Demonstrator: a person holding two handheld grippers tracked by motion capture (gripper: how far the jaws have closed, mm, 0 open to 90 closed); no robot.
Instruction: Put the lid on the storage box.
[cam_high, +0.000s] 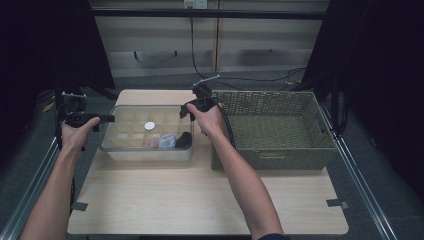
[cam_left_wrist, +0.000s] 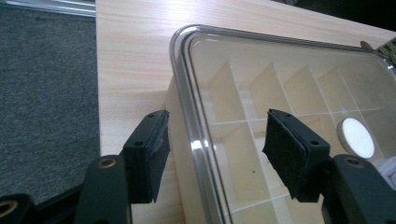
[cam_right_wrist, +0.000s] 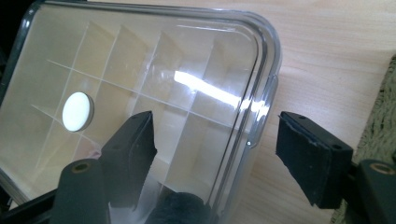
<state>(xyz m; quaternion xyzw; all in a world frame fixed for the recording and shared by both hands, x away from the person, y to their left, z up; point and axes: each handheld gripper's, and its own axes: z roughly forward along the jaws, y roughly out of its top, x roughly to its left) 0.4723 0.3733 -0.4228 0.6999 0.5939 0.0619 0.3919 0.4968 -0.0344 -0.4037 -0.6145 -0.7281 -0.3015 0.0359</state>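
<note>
Inside the clear divided box, a white disc, pink and black bits; both jaws wide astride its rims.

The high view looks forward and down from above the person's side of the worktop, far enough off to take in the whole clear compartment box, the wicker basket and both forearms. The left gripper view sits low and very close at the box's left end, looking along its own black fingers across the lid, while the right gripper view looks the same way from the opposite end, over the box. All three share the lid with its white round disc.
</note>
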